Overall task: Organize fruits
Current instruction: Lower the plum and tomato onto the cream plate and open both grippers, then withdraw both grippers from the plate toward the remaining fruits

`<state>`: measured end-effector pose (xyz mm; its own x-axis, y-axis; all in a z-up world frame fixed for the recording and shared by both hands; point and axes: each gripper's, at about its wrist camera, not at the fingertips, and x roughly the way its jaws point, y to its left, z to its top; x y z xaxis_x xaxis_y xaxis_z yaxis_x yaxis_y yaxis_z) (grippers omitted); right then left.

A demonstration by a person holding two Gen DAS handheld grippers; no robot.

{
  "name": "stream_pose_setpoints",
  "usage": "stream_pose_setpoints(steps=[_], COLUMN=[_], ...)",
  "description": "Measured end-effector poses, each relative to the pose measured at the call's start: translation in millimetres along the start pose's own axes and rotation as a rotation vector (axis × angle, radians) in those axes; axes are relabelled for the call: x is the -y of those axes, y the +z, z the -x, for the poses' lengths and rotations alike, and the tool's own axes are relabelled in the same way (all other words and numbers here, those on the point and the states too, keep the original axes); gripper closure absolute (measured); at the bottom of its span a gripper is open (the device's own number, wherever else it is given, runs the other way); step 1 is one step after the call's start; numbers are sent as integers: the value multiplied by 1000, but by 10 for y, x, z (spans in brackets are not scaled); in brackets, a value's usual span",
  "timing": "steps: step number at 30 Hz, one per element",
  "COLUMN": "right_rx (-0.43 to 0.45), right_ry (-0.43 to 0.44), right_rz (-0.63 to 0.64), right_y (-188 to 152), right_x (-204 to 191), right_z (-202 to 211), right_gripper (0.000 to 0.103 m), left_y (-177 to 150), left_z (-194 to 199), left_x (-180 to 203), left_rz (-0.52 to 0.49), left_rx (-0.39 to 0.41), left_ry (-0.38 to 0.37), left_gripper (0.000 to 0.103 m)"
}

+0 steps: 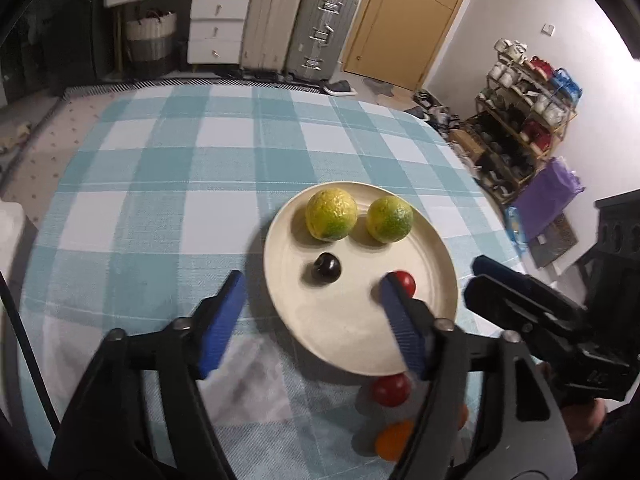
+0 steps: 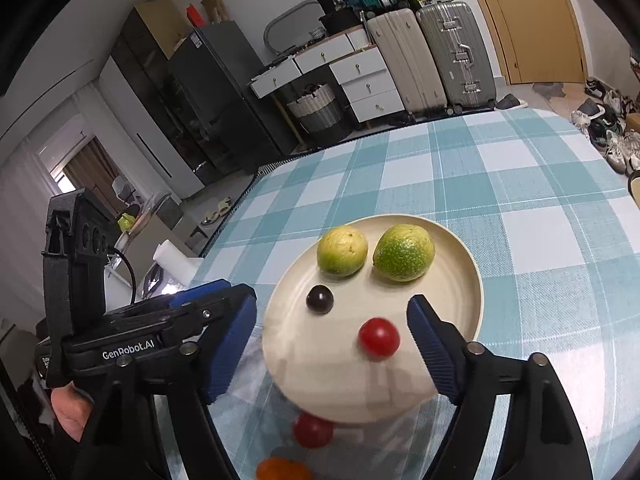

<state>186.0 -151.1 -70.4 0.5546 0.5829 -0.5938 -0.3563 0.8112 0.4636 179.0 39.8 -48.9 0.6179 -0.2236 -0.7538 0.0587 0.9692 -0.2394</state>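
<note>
Nearest on the checked tablecloth (image 2: 520, 184) there's an orange fruit (image 2: 282, 470) and a red tomato (image 2: 313, 431) sitting just off the near rim of the cream plate (image 2: 460, 300). Both the left gripper (image 1: 312, 312) and right gripper (image 2: 332, 344) hang over that near rim with jaws spread wide, pinching nothing. On the plate, near to far: another red tomato (image 2: 379, 339), a dark round fruit (image 2: 319, 299), then two yellow-green citrus fruits (image 2: 342, 257) side by side at the far edge.
</note>
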Motion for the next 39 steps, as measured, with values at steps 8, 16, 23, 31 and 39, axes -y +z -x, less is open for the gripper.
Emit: stream_pose_setpoints(steps=[8, 16, 23, 31, 39], right_rx=[45, 97, 99, 123, 129], right_ry=[7, -5, -8, -43, -71], right_rz=[24, 43, 61, 77, 61], right_y=[-127, -274, -433, -642, -856], right_x=[-162, -273, -323, -307, -194], right_z=[274, 555, 710, 963, 1141], right_gripper=[11, 2, 0, 0, 0], left_y=[-137, -355, -565, -863, -1274], left_z=[262, 435, 619, 727, 723], left_x=[104, 216, 234, 250, 369], left_rz=[-19, -47, -40, -39, -69], left_rx=[31, 39, 60, 42, -26], left_ry=[43, 70, 82, 87, 24], left_gripper=[20, 12, 2, 1, 1])
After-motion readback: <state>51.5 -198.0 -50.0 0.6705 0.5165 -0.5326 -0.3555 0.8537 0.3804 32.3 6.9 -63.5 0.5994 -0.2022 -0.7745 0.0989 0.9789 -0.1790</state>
